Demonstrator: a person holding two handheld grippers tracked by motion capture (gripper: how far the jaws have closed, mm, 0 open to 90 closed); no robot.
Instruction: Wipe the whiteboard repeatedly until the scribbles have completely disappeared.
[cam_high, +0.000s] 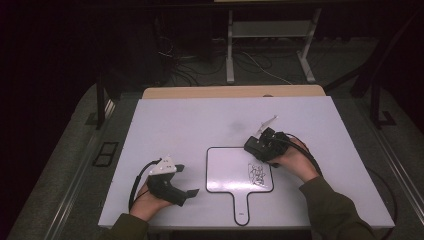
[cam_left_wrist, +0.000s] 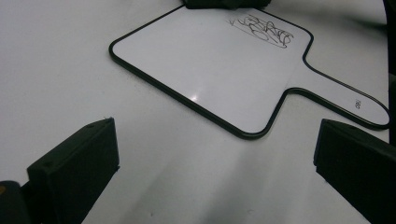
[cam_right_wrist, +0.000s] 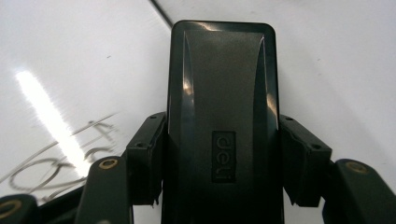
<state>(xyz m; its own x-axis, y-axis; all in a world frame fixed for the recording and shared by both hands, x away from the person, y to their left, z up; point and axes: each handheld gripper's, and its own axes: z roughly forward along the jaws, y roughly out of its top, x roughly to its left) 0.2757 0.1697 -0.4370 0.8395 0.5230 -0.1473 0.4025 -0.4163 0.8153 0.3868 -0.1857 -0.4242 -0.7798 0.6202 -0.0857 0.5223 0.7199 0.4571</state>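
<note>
While its base stays hidden, right gripper (cam_right_wrist: 223, 186) clamps eraser (cam_right_wrist: 222, 93), seemingly over scribble (cam_high: 257, 174); left gripper (cam_left_wrist: 215, 172) fingers wide.

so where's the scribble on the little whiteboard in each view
High view: the scribble sits right of centre, on the right part of the paddle whiteboard, just below the right gripper.
Left gripper view: scribble at the top, right of centre, near the board's far edge.
Right gripper view: scribble at lower left, faint, beside the black eraser the gripper holds.
Shared landmark: the whiteboard's black rim.
</note>
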